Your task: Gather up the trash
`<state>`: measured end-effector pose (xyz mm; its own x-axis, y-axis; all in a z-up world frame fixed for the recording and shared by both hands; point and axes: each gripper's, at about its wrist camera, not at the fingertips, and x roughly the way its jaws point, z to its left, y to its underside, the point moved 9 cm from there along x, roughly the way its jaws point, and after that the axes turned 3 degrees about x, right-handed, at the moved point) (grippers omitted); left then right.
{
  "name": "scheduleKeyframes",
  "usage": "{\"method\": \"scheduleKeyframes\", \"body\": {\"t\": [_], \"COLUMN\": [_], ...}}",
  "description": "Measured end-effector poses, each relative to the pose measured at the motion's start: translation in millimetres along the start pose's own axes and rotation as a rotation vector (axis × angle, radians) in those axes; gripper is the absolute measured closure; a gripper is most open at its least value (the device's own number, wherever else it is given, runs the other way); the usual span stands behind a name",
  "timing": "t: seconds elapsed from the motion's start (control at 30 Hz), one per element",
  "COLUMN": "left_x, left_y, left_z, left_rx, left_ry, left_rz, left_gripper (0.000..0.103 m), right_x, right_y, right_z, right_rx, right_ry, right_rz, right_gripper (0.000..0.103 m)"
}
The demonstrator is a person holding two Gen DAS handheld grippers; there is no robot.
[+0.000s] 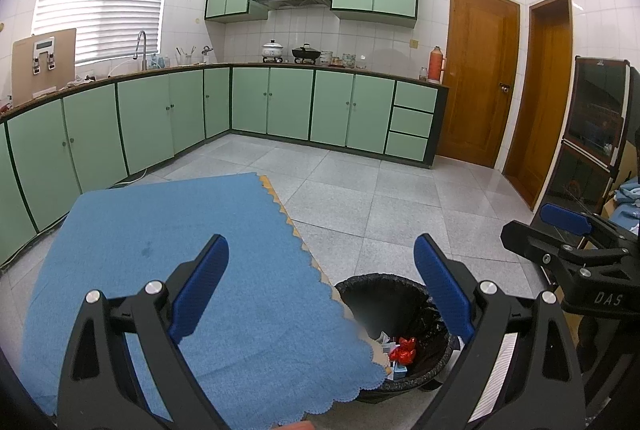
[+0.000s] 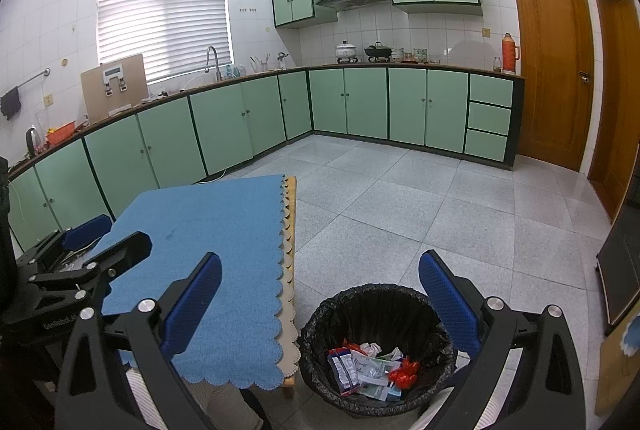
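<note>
A black-lined trash bin stands on the floor beside the table; it also shows in the left wrist view. Inside lie wrappers, crumpled paper and a red wrapper. The table carries a blue cloth, bare of trash, also in the right wrist view. My left gripper is open and empty over the table's right edge. My right gripper is open and empty above the bin. Each gripper shows in the other's view: the right one, the left one.
Green kitchen cabinets and a counter with pots run along the far walls. Wooden doors stand at the right. A dark glass cabinet is at the far right. Grey tiled floor lies beyond the bin.
</note>
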<state>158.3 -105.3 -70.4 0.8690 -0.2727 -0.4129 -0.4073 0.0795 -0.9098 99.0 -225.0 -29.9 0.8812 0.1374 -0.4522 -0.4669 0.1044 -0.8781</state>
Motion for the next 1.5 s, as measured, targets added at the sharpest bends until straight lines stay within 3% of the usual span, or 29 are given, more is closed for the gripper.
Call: {"method": "scheduleKeyframes", "body": {"t": [1.5], "left_x": [3.6], "left_y": [-1.2], "left_z": [-1.7], "left_rx": [0.001], "left_ry": [0.002], "left_rz": [0.014], "left_gripper": [0.012], "right_x": [7.0], "right_y": [3.7], "right_z": [-0.4], "right_rx": [0.007], "right_ry": [-0.001], "right_rz": [0.01], "right_gripper": [0.006]}}
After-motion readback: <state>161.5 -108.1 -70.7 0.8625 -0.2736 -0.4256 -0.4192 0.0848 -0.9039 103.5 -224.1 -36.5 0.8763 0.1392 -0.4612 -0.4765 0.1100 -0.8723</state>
